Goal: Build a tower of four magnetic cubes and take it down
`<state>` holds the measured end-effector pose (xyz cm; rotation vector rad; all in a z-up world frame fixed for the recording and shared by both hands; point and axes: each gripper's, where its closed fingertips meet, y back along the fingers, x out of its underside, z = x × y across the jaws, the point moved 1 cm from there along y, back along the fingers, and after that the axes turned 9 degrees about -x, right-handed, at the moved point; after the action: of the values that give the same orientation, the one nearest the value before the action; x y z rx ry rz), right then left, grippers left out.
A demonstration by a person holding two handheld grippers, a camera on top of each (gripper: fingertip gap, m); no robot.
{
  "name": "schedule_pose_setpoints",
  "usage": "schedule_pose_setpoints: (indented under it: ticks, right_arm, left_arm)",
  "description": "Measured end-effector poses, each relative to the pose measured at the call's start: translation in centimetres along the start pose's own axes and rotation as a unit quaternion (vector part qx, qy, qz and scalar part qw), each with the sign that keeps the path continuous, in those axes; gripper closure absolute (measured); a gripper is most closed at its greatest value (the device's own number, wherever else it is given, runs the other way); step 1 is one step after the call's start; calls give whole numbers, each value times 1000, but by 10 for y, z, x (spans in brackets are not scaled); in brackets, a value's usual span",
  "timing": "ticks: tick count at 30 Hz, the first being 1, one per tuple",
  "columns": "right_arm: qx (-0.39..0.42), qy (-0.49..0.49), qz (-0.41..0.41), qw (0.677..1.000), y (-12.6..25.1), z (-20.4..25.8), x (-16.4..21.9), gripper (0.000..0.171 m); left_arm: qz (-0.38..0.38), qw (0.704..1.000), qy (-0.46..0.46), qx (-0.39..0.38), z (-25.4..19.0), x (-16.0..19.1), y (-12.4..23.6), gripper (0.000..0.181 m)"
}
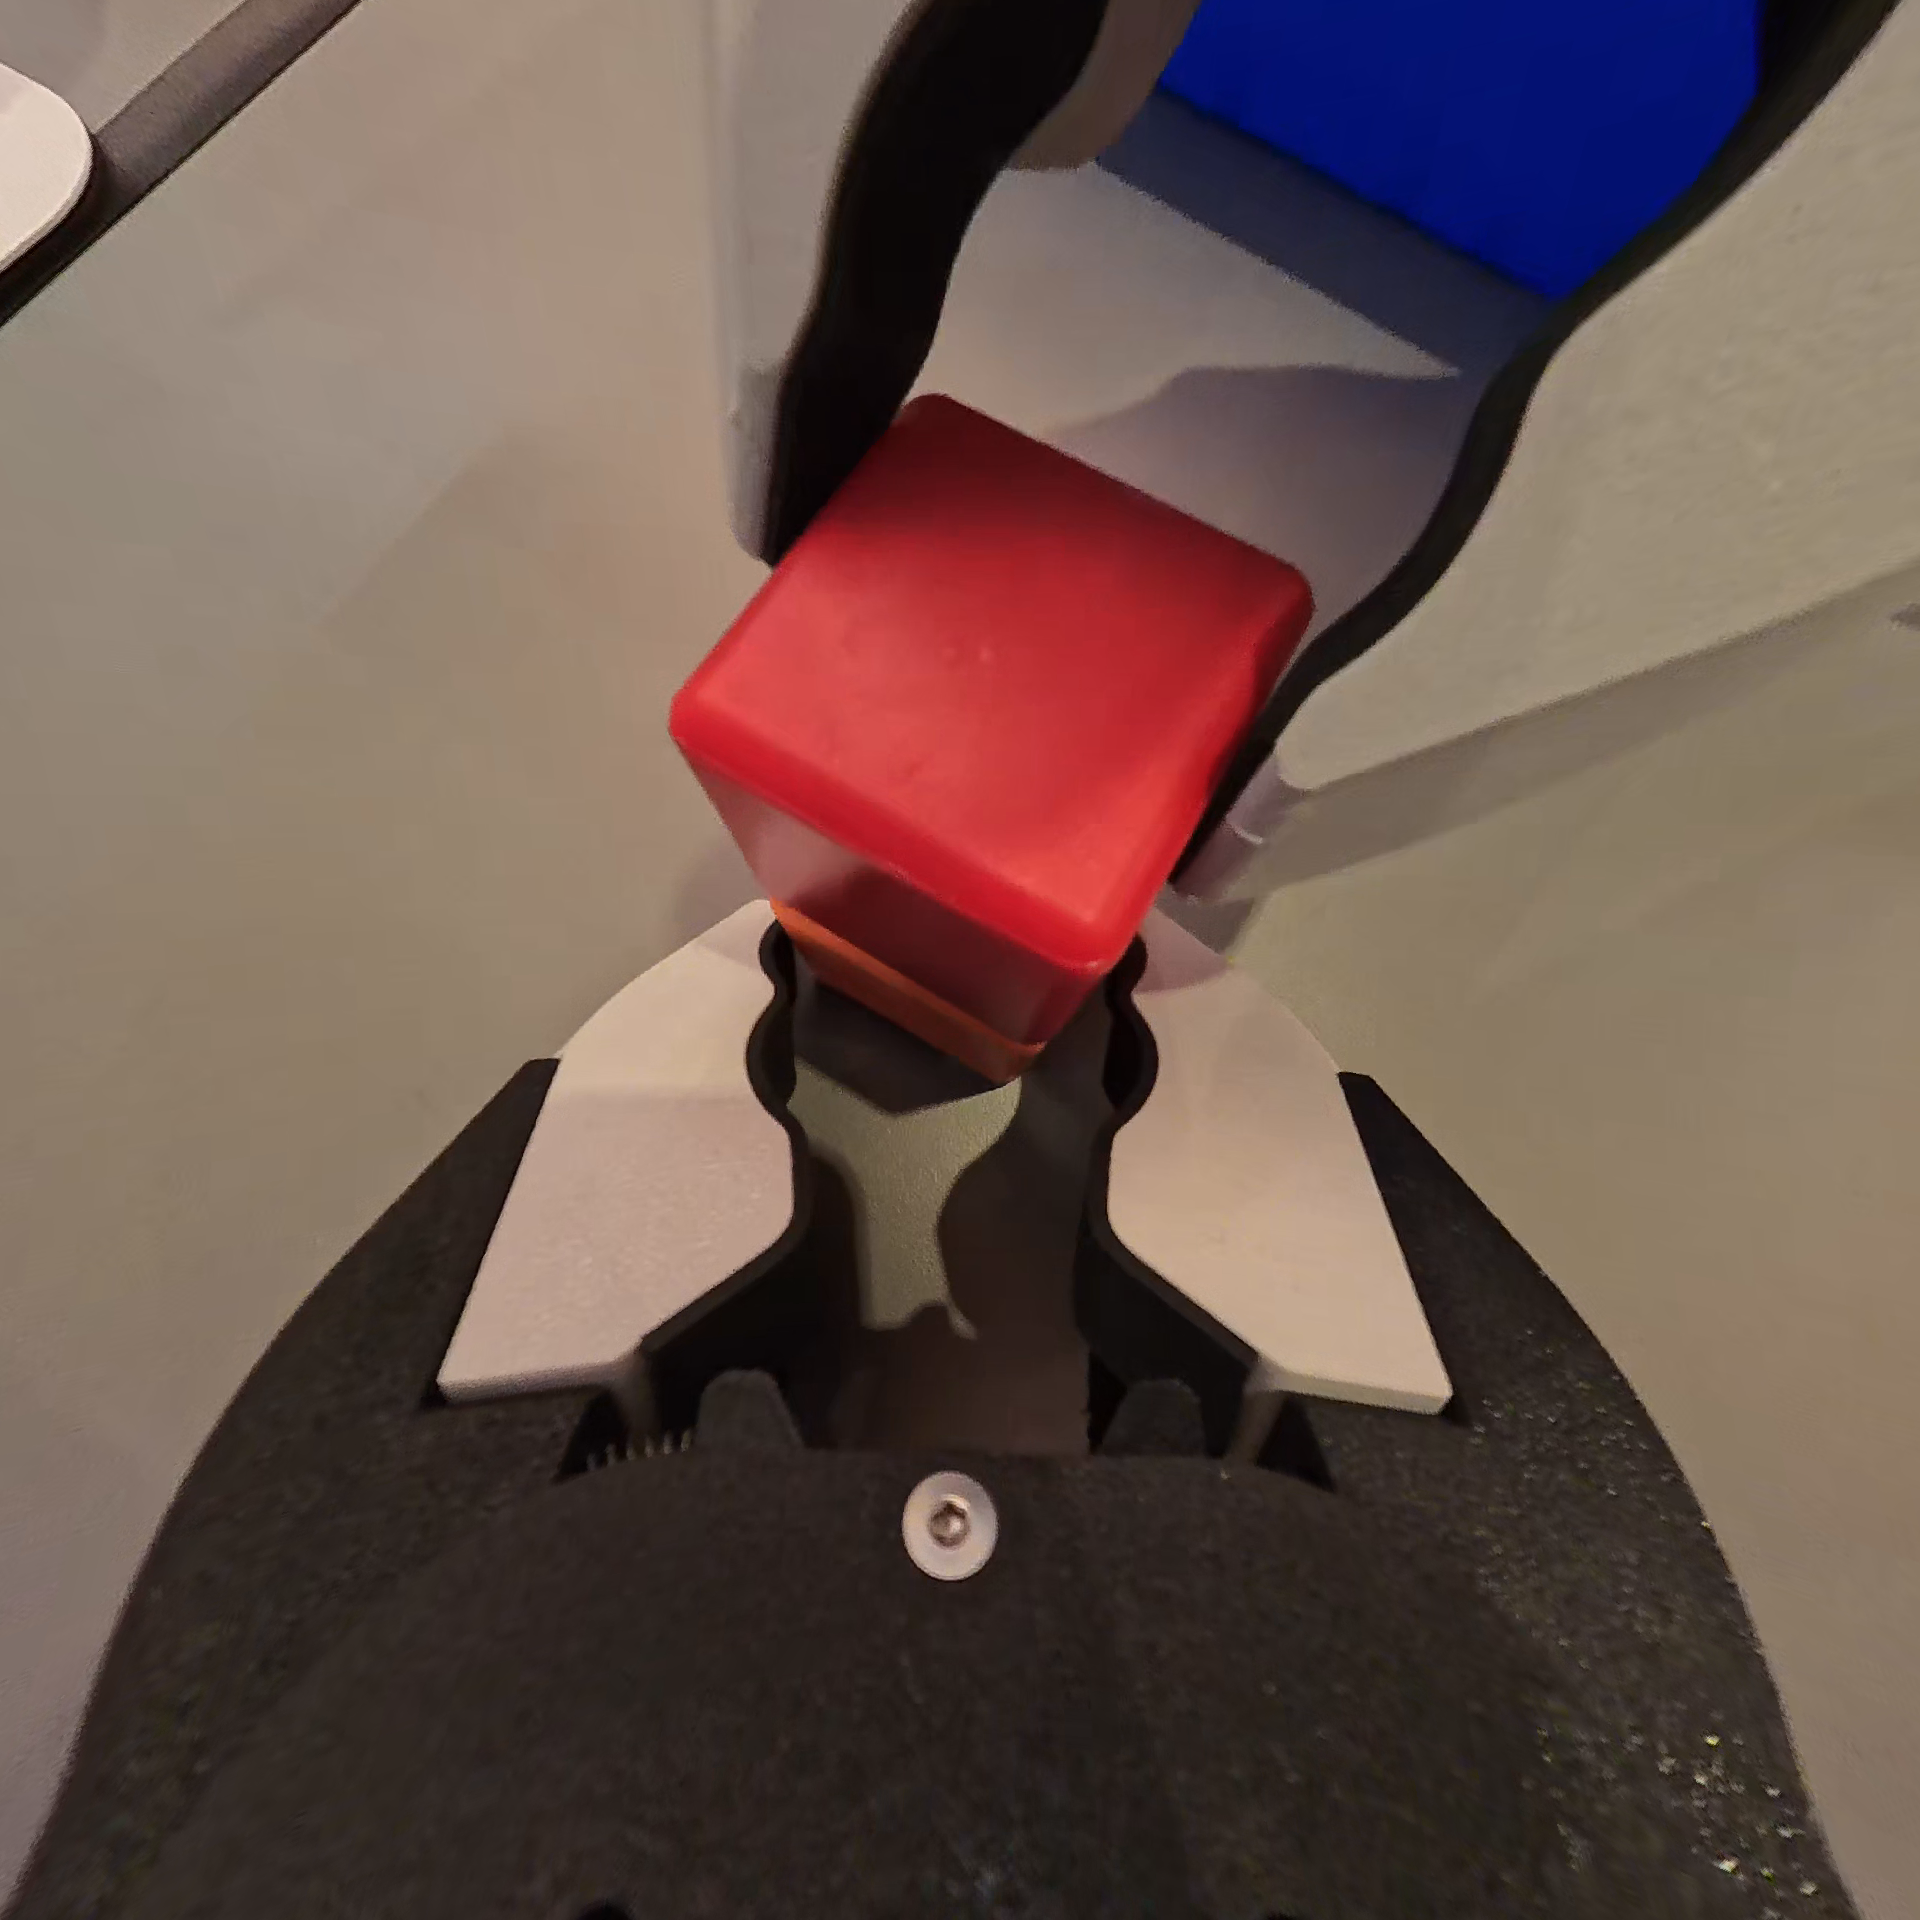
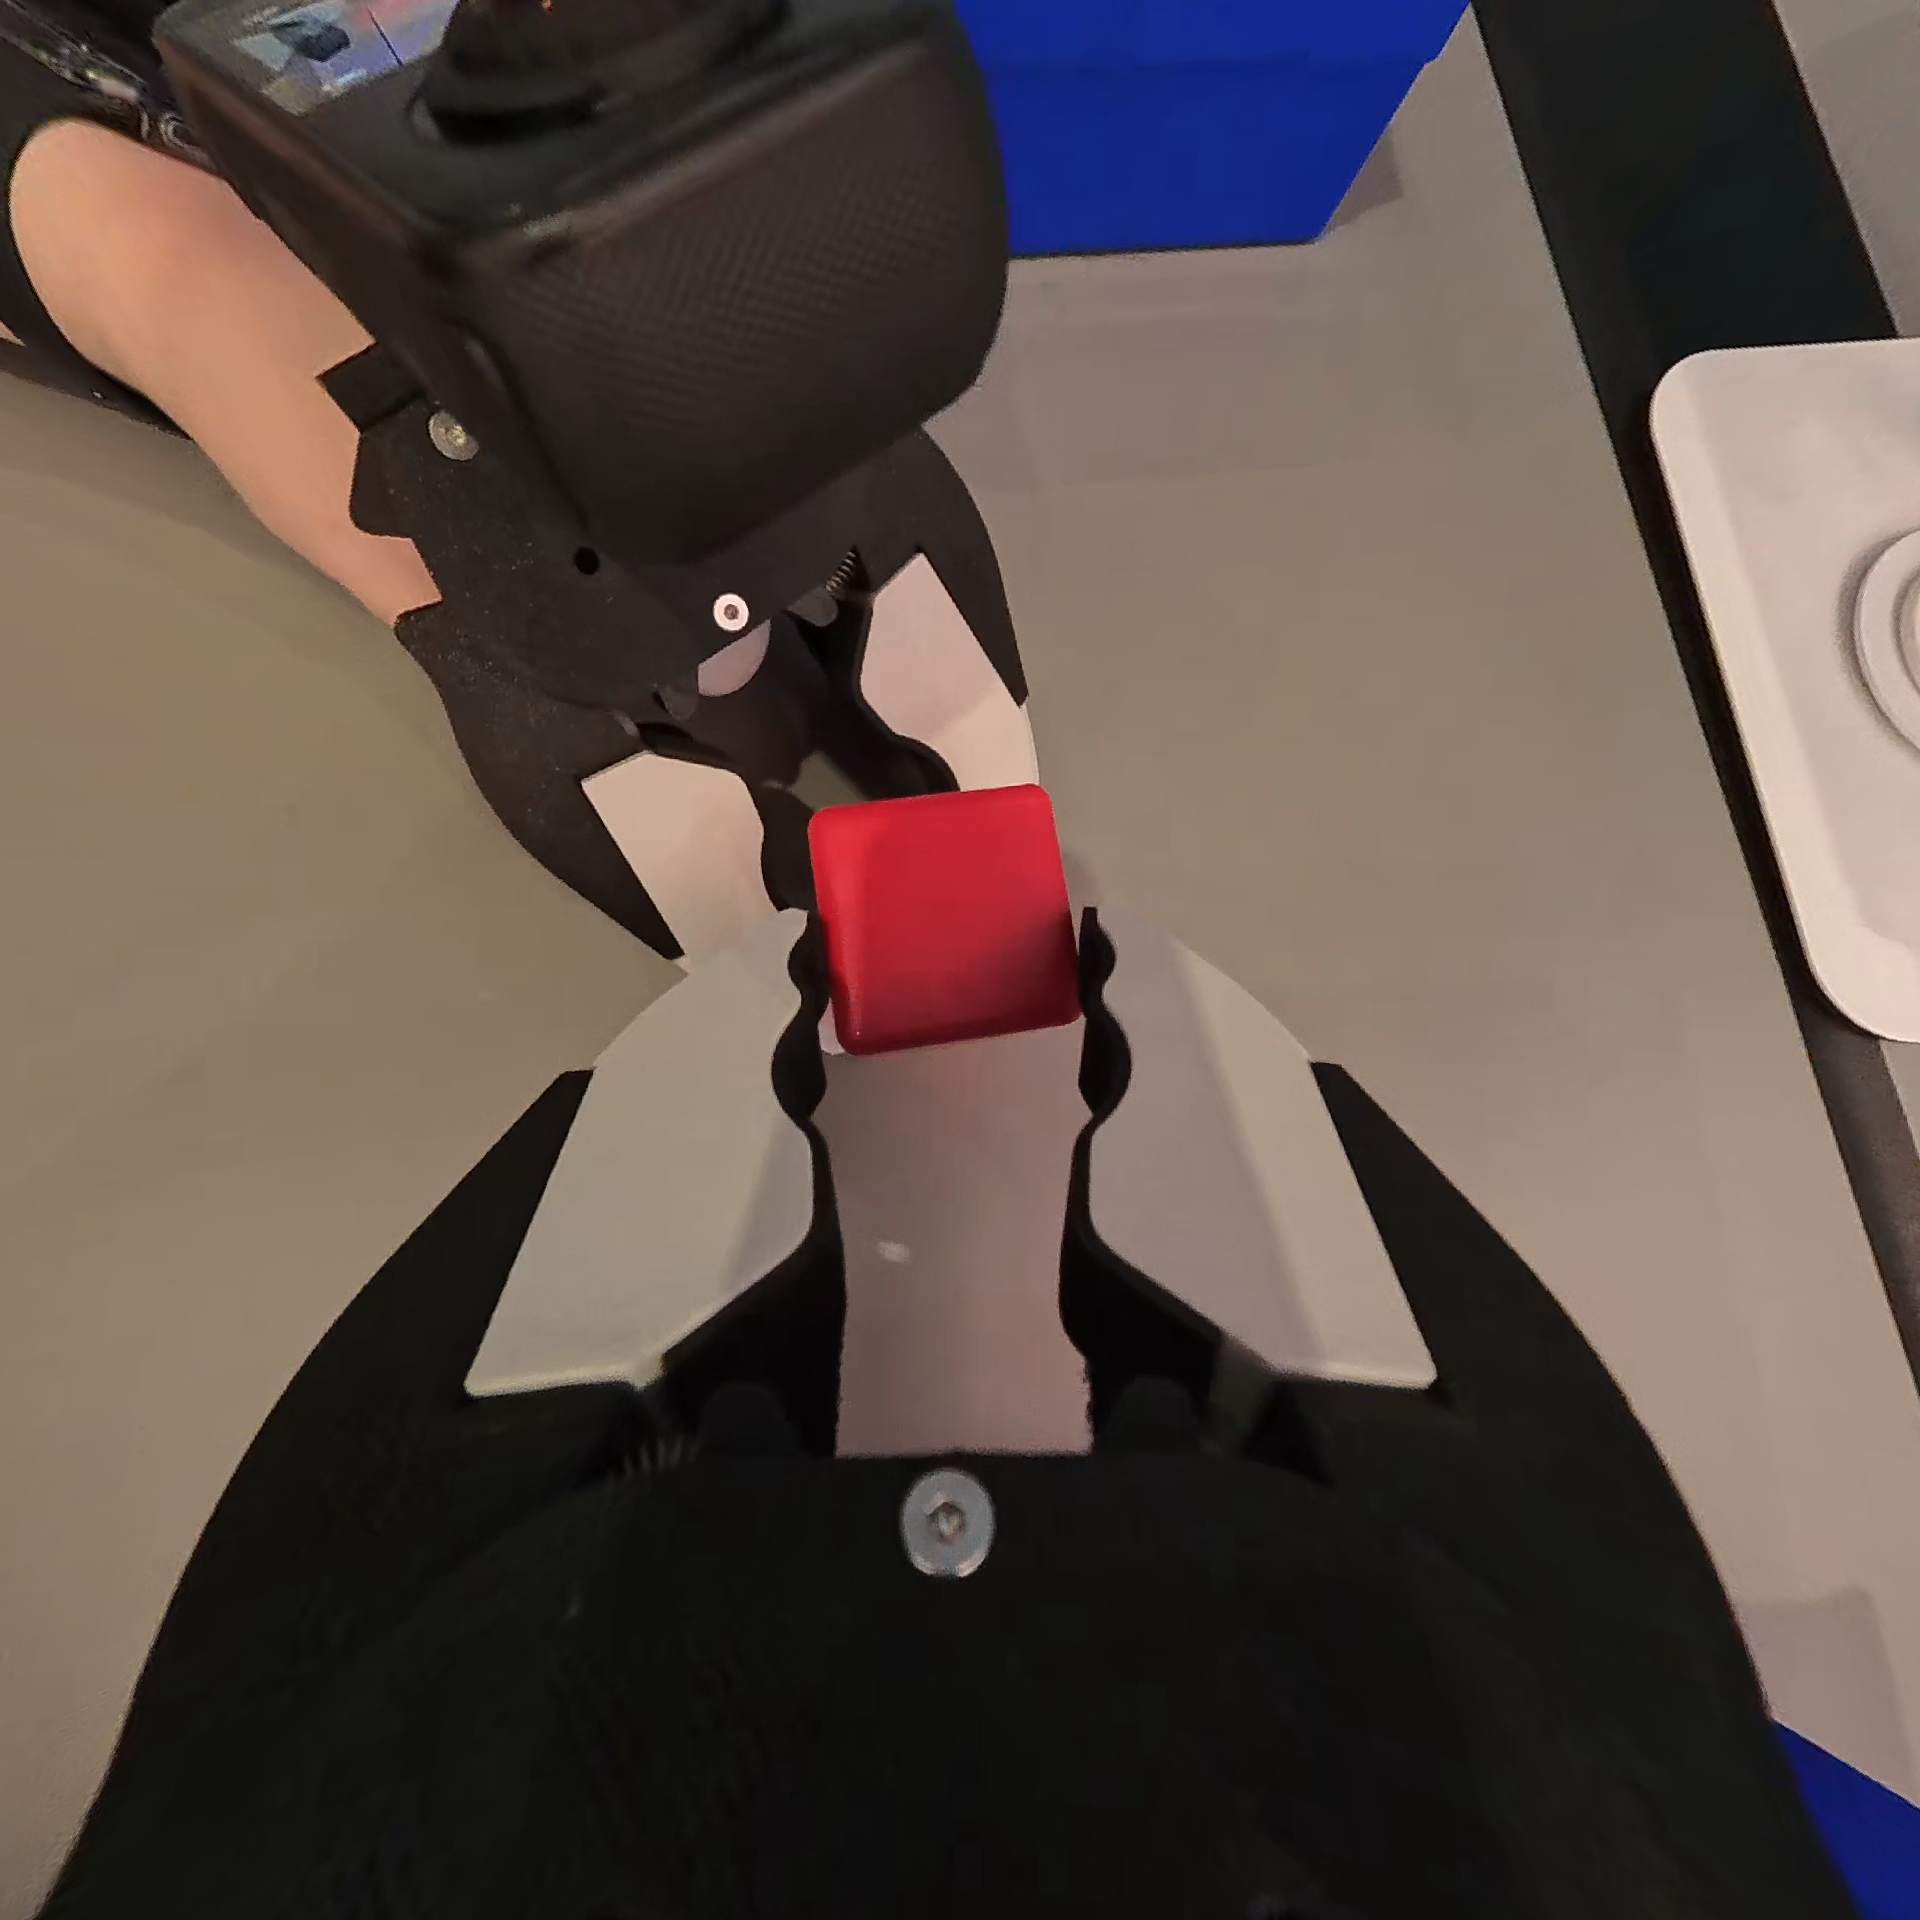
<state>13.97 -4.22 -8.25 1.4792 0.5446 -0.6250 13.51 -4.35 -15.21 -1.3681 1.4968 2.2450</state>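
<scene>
**Red cube pinched on top of the stack, both tongs in close**

Your right tongs (image 2: 945, 971) are clamped on the red cube (image 2: 940, 920), one black pad on each side face, and the cube sits right at the fingertips rather than deep in the throat. That red cube rides on an orange cube (image 1: 914, 1013), of which only a thin band shows under its lower edge. Your left tongs (image 1: 940, 1003) close in on that orange band from the near side of the red cube; whether the pads truly bite it, I cannot tell, the red cube hides the contact.

Expect these cubes to be light, rigid and smooth-skinned with rounded corners, so they can squirt out of a tip grip. The magnets should resist a straight pull, then let go with a snap. Hold flat on opposite faces, mid-height, never on the corners.

Pose now: both tools point steeply down at the grey table (image 2: 1299, 644), facing each other across the red cube. A blue bin (image 2: 1195, 125) stands beyond the red cube.
</scene>
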Motion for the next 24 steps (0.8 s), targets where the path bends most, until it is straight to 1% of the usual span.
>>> schedule_pose_setpoints:
  ticks: [18, 21, 24]
  right_arm:
    - [-14, -16, -10, 1000, 4, -1, 1, 124]
    - [-27, -28, -17, 999, 6, -1, 2, 124]
    - [-42, -39, -45, 997, 14, 0, -2, 124]
  left_arm:
    - [-2, 1000, -7, 6, 0, -2, -1, 125]
    - [-1, 1000, -10, 9, -1, -2, -1, 125]
    - [0, 1000, -11, 9, -1, -2, -1, 125]
